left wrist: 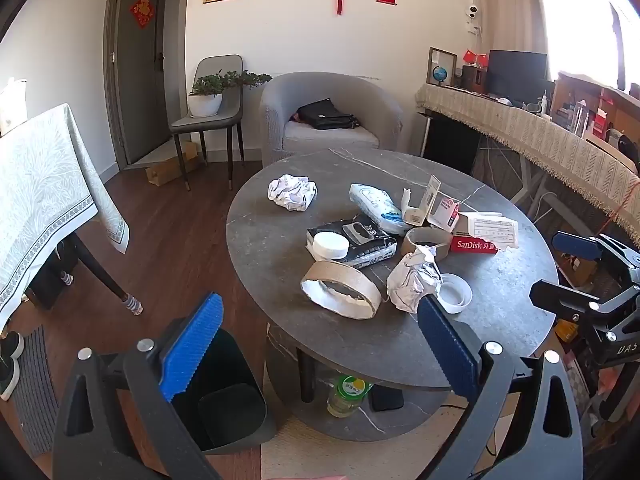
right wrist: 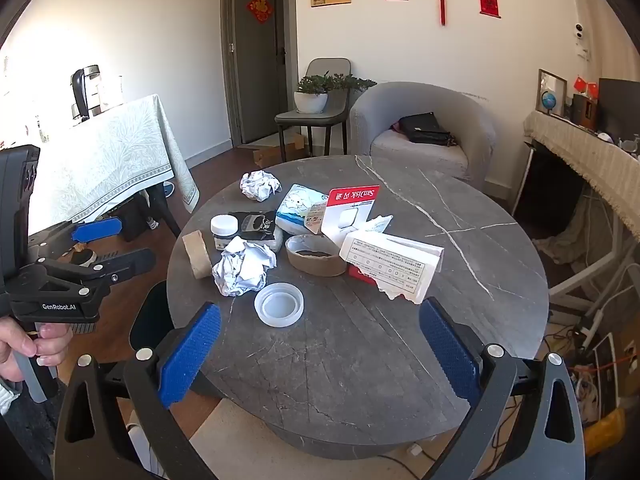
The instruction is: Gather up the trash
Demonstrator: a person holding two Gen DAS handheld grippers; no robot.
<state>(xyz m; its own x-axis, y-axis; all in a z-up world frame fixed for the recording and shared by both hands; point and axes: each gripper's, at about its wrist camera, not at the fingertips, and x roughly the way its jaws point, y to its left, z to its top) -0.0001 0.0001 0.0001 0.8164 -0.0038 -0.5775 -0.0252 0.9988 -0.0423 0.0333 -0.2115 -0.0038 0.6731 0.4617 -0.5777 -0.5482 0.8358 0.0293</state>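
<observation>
A round dark stone coffee table (right wrist: 460,248) with pale veins fills the middle of both views, its top strewn with litter toward the left half. On the floor against the table's left edge stands a black trash bin (left wrist: 224,396), open-topped and partly hidden by the left gripper (left wrist: 320,344), whose blue-padded jaws stand wide apart and hold nothing above the bin and the table rim. The right gripper (right wrist: 320,350) hangs over the near bare part of the tabletop, jaws likewise spread wide and empty. Among the trash, the largest piece is a torn red-and-white SanDisk package (right wrist: 390,264) lying at the right of the heap, with an upright card from it behind. Just left of it sits a cardboard tape roll (right wrist: 316,256) lying flat, and a second cardboard tape roll (left wrist: 340,288) stands on edge near the left rim. A black wipes pack (left wrist: 360,240) lies under a white-lidded jar (right wrist: 224,230), beside a white-and-blue tissue pack (right wrist: 298,210). A crumpled paper ball (right wrist: 244,266) rests between the rolls, another crumpled paper ball (right wrist: 259,185) sits apart at the far side, and a clear plastic lid (right wrist: 279,304) lies nearest the right gripper.
</observation>
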